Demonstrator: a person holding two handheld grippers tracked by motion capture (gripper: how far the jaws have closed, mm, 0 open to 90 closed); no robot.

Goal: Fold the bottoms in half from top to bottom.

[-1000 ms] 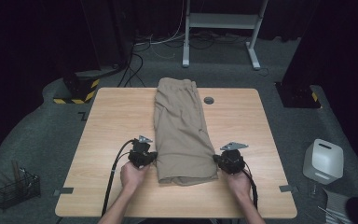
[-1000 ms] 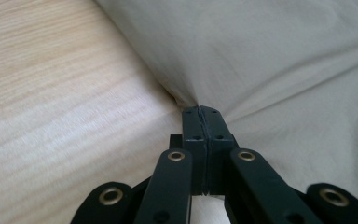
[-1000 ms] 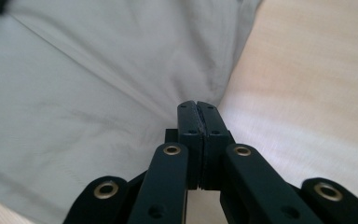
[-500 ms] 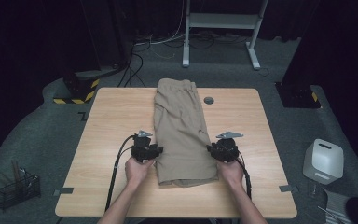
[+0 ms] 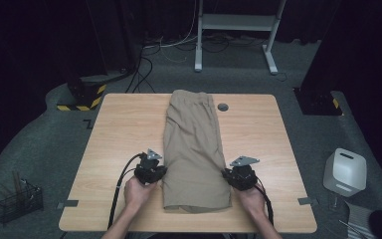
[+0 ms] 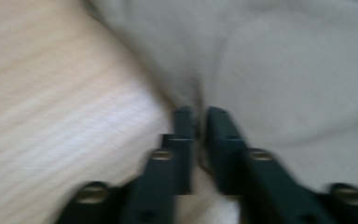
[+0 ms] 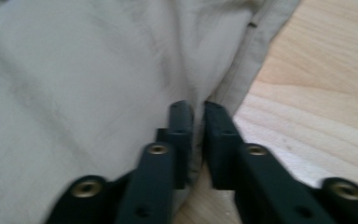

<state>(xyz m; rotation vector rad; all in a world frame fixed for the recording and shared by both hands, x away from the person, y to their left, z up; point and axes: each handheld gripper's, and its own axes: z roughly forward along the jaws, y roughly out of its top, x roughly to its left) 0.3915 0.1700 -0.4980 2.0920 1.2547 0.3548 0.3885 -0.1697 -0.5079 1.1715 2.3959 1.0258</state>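
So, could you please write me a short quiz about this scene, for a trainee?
1. True or false: the beige shorts hang over the table edge.
2. The left gripper is at: A the shorts' left edge; B a cardboard box; C the floor.
3. What lies right of the waistband?
Key: 1 false. 2 A; its jaws have just been opening, cloth edge between them. 3 a small grey disc.
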